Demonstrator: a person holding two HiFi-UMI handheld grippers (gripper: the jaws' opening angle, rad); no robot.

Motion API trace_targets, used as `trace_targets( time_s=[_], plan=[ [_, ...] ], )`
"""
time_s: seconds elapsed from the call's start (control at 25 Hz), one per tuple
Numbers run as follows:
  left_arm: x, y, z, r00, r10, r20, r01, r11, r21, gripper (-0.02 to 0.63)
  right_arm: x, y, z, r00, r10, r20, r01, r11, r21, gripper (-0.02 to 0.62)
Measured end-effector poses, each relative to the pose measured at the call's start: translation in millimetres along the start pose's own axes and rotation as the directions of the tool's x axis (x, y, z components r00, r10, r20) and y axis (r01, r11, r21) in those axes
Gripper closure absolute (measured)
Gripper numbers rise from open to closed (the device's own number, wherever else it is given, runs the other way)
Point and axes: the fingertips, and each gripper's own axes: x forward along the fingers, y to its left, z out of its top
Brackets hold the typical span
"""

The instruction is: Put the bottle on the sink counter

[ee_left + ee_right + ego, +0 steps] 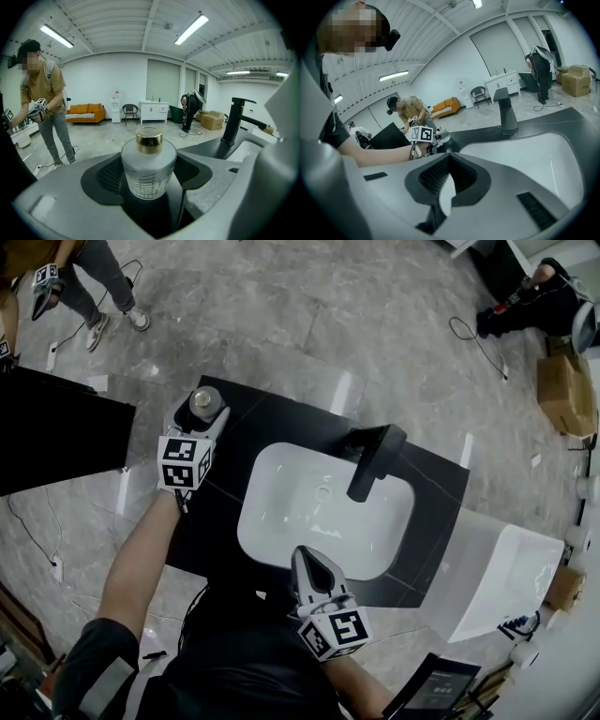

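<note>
Head view: the left gripper reaches to the far left corner of the black counter, its jaws round the bottle. The right gripper hangs over the near rim of the white basin, well apart from the bottle. A faucet stands at the basin's far side.

Left gripper view: the jaws are clenched on the bottle's frosted body, one ribbed pad against each side, below the gold cap. The bottle is upright over the dark counter; I cannot tell whether its base touches.

Right gripper view: the jaws are drawn nearly together with nothing between them, only a sliver of basin showing through.

The bottle looks like frosted glass: stiff, likely fairly heavy for its size, smooth and breakable on a hard counter. The wide round body is the place to hold, as now. The narrow cap offers less grip and might come loose. It should be set down gently and level before release.
</note>
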Motion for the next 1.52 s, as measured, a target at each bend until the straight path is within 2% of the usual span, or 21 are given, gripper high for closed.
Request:
trace_targets(
  time_s=[0.32,0.56,0.88,1.08,1.32,1.52],
  plan=[
    [5.7,-4.0,-4.2,1.000,0.010,-0.002,-0.010,1.000,0.025,0.273,-2.7,-5.1,-0.4,1.000,0.002,0.005,-0.002,1.000,0.009,0.600],
    [3.3,-4.6,-6.8,0.998,0.045,-0.038,-0.044,0.999,0.025,0.270,-8.9,-7.6,2.0,1.000,0.010,0.021,-0.010,1.000,0.018,0.600],
    [-32.5,-12.2,-20.4,0.996,0.055,-0.074,-0.057,0.998,-0.024,0.259,-11.9,-3.9,6.5,0.998,0.039,0.049,-0.039,0.999,0.008,0.600],
    [-66.6,-30.1,-24.5,0.996,0.016,-0.082,-0.022,0.997,-0.076,0.259,-14.7,1.5,9.0,0.996,0.065,0.062,-0.065,0.998,-0.010,0.600],
    [-123.0,-69.7,-10.6,0.998,-0.061,-0.024,0.058,0.992,-0.111,0.259,-25.4,12.3,14.0,0.992,0.096,0.080,-0.093,0.995,-0.043,0.600],
    [-167.2,-104.9,-11.8,0.994,-0.112,-0.011,0.108,0.980,-0.165,0.261,-40.1,19.2,22.5,0.987,0.116,0.108,-0.109,0.991,-0.072,0.600]
  ],
)
